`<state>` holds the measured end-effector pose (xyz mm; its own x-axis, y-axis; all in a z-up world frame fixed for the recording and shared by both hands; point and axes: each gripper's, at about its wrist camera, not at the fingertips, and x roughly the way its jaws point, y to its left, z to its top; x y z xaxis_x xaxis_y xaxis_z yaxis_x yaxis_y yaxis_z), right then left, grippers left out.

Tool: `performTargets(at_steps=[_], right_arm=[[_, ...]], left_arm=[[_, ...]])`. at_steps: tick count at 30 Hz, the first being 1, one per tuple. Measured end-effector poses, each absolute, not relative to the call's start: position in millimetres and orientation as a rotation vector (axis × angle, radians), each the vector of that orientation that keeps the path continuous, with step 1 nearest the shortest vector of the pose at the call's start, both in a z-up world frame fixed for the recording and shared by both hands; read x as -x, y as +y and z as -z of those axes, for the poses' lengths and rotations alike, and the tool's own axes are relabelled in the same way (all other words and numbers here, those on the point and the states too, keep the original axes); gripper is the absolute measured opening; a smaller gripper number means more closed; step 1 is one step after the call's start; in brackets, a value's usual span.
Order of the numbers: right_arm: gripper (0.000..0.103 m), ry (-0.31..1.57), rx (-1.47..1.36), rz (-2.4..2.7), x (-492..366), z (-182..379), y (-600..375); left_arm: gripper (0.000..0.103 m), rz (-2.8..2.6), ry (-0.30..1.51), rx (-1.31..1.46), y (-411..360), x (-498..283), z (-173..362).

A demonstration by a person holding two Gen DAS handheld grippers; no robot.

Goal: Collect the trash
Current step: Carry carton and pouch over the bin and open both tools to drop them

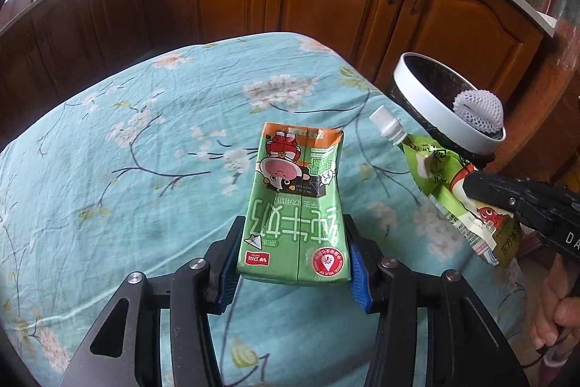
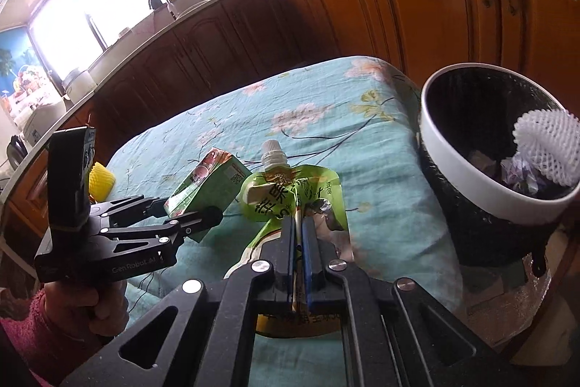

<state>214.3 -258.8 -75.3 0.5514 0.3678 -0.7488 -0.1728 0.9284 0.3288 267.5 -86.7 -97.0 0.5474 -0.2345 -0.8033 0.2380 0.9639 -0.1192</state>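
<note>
Your right gripper [image 2: 298, 234] is pinched fully closed on the green spouted drink pouch [image 2: 290, 194], gripping it low on its body so the white cap points away from you along the fingers. The bin [image 2: 467, 169], black with a white rim, stands just off the table's right edge, ahead and to the right of that pouch, with a white foam fruit net [image 2: 543, 140] already inside. So the right hand is the nearer one, and the pouch should probably go first: swing it right past the table edge until it hangs over the rim.

Your left gripper [image 1: 295, 263] holds the green milk carton [image 1: 297, 202] partway closed, pads on its two sides, long axis running forward, above the middle of the floral tablecloth [image 1: 127, 140]. It lies left of the bin, well apart.
</note>
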Motion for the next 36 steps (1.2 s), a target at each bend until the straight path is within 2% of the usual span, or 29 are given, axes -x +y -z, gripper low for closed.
performTargets(at_steps=[17, 36], right_arm=[[0.004, 0.810, -0.359, -0.121, -175, 39, -358], [0.004, 0.782, -0.299, -0.021, -207, 24, -406]], left_arm=[[0.049, 0.484, 0.893, -0.112, -165, -259, 68], [0.049, 0.526, 0.882, -0.210, -219, -304, 62]])
